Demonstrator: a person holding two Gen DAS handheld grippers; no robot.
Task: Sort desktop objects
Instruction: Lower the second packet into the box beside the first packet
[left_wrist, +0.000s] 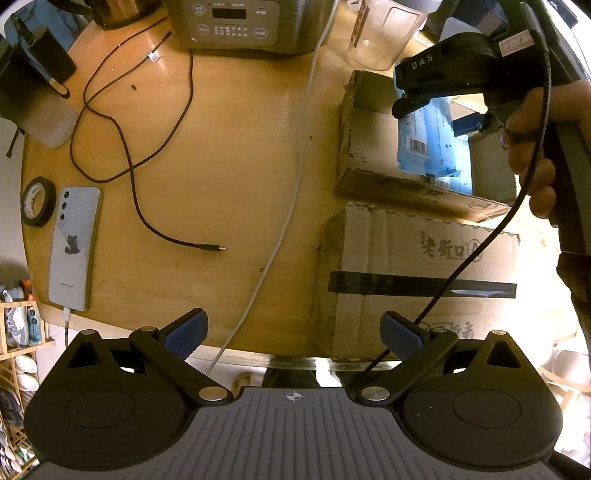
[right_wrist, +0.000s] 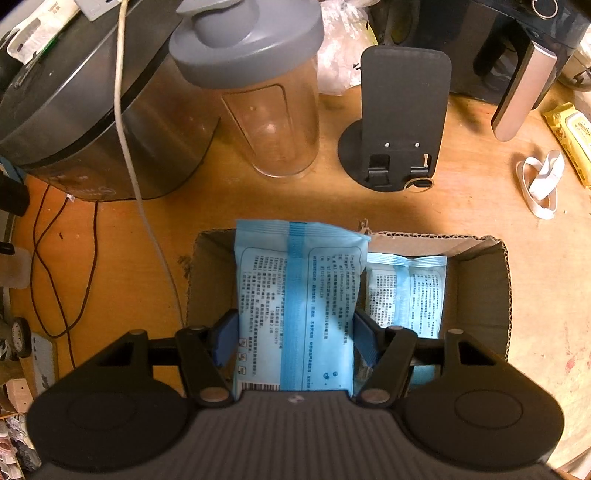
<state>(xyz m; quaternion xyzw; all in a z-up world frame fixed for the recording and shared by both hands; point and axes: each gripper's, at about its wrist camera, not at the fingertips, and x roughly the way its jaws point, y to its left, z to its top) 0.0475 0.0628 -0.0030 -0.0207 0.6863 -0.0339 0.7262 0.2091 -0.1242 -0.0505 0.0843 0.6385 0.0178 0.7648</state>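
Blue packet clamped in right hand-held gripper, poised over open carton to join its twin | left hand-held gripper wide, empty, above bench edge

Left gripper wide apart, right gripper clamped, both downward.

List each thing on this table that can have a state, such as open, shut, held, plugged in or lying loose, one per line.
Left gripper: open, empty.
Right gripper: shut on the blue packet, over the cardboard box.
Cardboard box: open, with a second packet inside.
Taped box: shut.
Phone: face down, plugged in.
Black cable: loose, end unplugged.
Clear jar: lid on, looks empty.
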